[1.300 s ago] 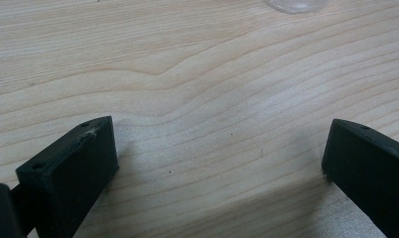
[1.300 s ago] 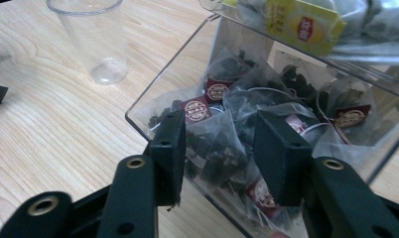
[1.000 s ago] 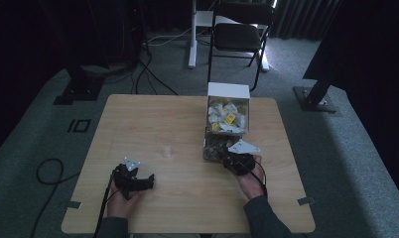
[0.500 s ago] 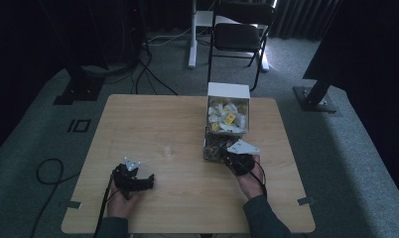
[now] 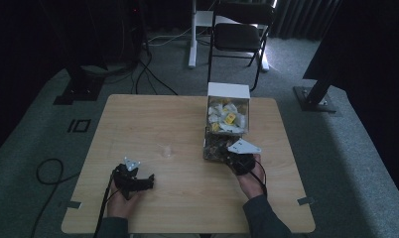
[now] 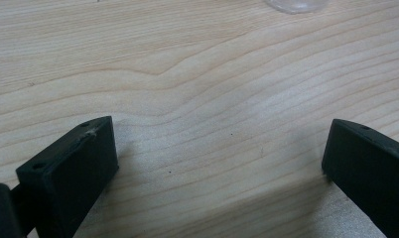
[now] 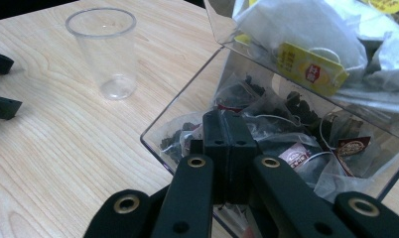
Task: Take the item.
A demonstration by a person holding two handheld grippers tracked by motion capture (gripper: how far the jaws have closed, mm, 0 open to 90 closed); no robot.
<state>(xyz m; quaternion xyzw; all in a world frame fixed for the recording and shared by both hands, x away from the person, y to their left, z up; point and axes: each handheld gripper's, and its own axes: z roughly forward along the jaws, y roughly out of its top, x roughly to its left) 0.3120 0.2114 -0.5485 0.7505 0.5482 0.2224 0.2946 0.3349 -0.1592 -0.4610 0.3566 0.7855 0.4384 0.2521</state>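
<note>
Right gripper [image 7: 222, 136], jaws pressed together over tea bags [image 7: 267, 134] in the box [image 5: 226, 124] at centre frame, likely pinching 1; hold unclear. Left gripper [image 5: 130, 178] rests wide open, empty. Next: lift toward cup [image 7: 104, 49].

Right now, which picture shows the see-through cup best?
The right gripper view: the clear plastic cup stands upright and whole on the table, beside the clear box of tea bags. In the high view it is a tiny faint glint. The left gripper view catches just its base at the top edge.
</note>
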